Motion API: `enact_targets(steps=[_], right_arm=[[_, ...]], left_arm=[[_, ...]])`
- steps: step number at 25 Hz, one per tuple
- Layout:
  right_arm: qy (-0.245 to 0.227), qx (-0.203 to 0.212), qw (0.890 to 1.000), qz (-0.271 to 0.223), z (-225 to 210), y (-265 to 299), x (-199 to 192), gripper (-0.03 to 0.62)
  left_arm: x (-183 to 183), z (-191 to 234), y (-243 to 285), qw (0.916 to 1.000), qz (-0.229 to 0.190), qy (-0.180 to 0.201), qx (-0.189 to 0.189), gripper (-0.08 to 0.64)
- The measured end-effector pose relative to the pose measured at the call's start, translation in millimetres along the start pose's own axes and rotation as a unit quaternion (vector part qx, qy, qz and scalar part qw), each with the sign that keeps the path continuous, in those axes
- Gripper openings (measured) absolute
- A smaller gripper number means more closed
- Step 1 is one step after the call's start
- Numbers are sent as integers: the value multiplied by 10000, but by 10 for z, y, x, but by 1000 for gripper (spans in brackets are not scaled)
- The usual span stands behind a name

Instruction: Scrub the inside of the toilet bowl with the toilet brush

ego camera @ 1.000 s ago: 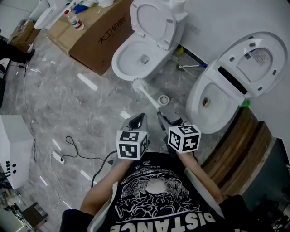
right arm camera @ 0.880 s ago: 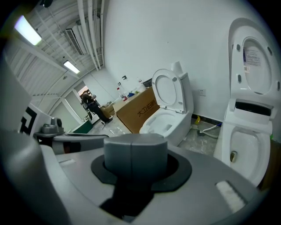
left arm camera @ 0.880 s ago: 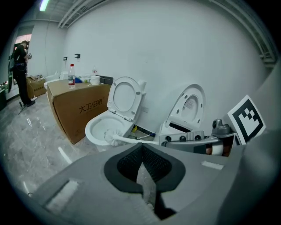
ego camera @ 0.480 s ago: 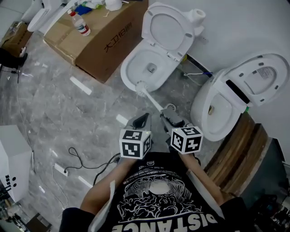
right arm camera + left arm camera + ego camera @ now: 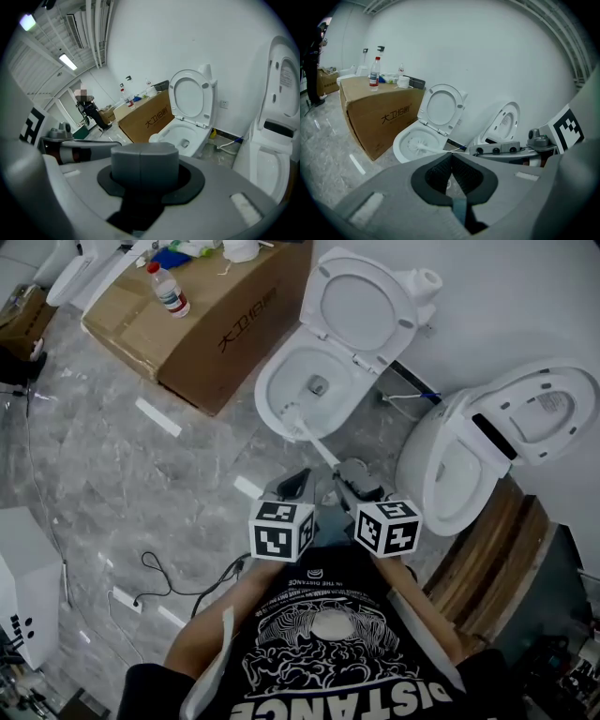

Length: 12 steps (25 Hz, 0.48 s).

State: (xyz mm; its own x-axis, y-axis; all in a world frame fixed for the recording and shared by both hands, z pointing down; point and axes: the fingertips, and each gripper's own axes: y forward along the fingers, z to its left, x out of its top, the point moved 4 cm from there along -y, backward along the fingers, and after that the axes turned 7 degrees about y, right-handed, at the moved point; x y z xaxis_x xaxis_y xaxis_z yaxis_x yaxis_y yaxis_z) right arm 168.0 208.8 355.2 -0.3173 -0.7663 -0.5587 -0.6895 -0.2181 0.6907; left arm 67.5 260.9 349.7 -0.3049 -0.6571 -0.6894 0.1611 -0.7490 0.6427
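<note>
A white toilet [image 5: 281,381] stands with its lid up against the wall. The white toilet brush [image 5: 295,418] has its head just inside the bowl's near rim, and its handle slants back to my right gripper [image 5: 345,474], which is shut on the handle's grey end [image 5: 144,161]. In the left gripper view the brush head [image 5: 417,145] lies in the bowl [image 5: 401,140]. My left gripper [image 5: 295,486] hovers beside the right one, left of the handle. Its pads [image 5: 440,171] are closed together with nothing between them.
A second white toilet [image 5: 441,456], lid up, stands just right of my grippers, with a wooden panel [image 5: 511,549] beyond it. Left of the first toilet lies a large cardboard box [image 5: 202,320] with a bottle [image 5: 169,289] on it. A black cable [image 5: 178,577] trails across the marble floor.
The brush head has moved from the floor in front of the toilet up over the near rim into the bowl. Both grippers have moved a little toward the toilet.
</note>
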Motion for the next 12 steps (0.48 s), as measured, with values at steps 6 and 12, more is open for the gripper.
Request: enact_targets(steps=[6,12], right_arm=[[43,130,9997,204,-146,362,245,150],[35,399,9979,509,-330,789,658,150]], left_arm=[[200,240,266,9998,98,-49,176,-9],[475,494,680,9983,327,-224,430,-9]])
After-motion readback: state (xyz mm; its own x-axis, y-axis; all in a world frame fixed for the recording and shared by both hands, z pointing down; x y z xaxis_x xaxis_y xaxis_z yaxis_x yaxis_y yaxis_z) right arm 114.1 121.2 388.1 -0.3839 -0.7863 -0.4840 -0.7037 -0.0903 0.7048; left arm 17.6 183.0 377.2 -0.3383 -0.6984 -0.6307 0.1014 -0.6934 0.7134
